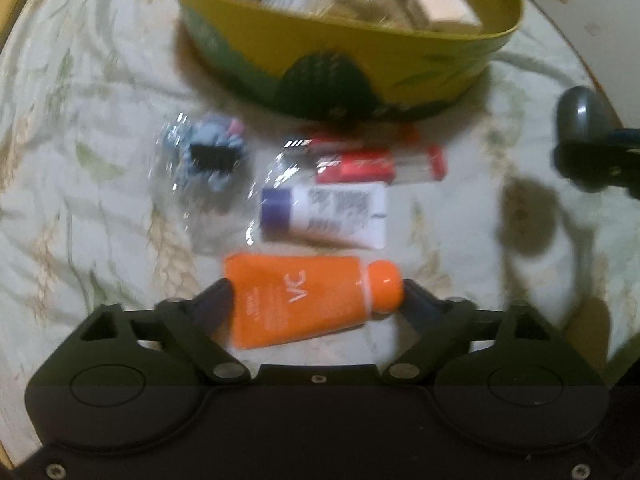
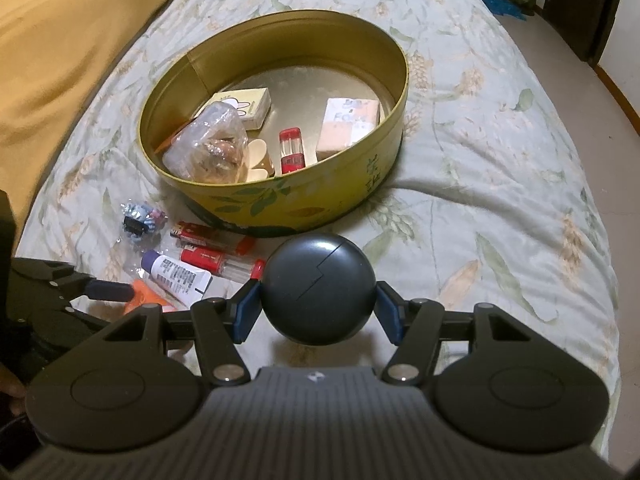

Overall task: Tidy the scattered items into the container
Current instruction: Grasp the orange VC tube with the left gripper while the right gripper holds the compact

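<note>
A round yellow tin (image 2: 360, 184) stands on the bed and holds small boxes, a plastic bag and a red tube. My right gripper (image 2: 318, 300) is shut on a dark grey round case (image 2: 318, 280), held just in front of the tin. My left gripper (image 1: 316, 292) has its jaws around an orange tube (image 1: 296, 300), touching both its ends, low over the bedcover. Beyond it lie a white tube with a purple cap (image 1: 324, 216), red tubes (image 1: 380, 160) and a clear bag with clips (image 1: 208, 156). The tin also shows in the left wrist view (image 1: 360, 52).
A floral bedcover (image 2: 500, 160) covers the bed. A yellow blanket (image 2: 60, 40) lies at the left. The floor (image 2: 580, 52) runs along the right of the bed. The right gripper with the case shows in the left wrist view (image 1: 584, 136).
</note>
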{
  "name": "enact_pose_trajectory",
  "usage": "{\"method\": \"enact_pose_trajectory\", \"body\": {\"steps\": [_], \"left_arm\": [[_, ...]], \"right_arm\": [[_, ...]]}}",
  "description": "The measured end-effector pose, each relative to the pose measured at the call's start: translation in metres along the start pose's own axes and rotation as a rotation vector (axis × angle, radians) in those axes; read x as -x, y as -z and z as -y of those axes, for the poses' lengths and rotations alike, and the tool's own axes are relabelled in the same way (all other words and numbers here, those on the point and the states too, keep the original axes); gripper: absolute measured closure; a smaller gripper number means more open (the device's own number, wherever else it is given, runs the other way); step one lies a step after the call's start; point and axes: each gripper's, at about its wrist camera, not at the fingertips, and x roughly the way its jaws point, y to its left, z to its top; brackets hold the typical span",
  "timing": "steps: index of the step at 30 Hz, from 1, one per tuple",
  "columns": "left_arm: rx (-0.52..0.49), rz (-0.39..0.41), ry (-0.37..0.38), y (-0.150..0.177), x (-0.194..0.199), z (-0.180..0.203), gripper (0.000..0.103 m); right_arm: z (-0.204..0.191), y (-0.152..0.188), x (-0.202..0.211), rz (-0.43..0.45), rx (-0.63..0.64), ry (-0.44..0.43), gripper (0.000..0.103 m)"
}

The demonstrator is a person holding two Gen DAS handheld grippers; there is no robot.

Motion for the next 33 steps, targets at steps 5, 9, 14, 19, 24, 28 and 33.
{"method": "enact_pose_trajectory", "body": {"steps": [5, 9, 14, 19, 24, 28, 33], "left_arm": [[-0.019, -0.015, -0.013, -0.001, -0.013, 0.006, 0.000], [-0.019, -0.001, -0.015, 0.001, -0.011, 0.007, 0.010], [-0.019, 0.017, -0.013, 0.002, -0.006, 0.008, 0.011], [0.013, 0.074, 0.051, 0.003, 0.014, 0.005, 0.011], [0.006, 0.136, 0.070, -0.001, 0.033, 0.008, 0.011], [0.027, 0.178, 0.077, -0.001, 0.042, 0.013, 0.011], [0.042, 0.229, 0.076, -0.002, 0.058, 0.002, 0.011]], "right_arm": [[-0.003, 0.001, 0.000, -0.002, 0.009, 0.002, 0.040], [-0.005, 0.001, -0.002, -0.008, 0.015, 0.008, 0.040], [-0.006, 0.001, -0.002, -0.005, 0.017, 0.006, 0.040], [-0.004, 0.001, -0.002, -0.003, 0.007, 0.005, 0.040], [-0.004, 0.002, -0.001, 0.001, 0.012, 0.000, 0.040], [-0.004, 0.002, -0.001, -0.002, 0.013, 0.002, 0.040], [-0.006, 0.002, -0.001, -0.006, 0.018, 0.002, 0.040]]}}
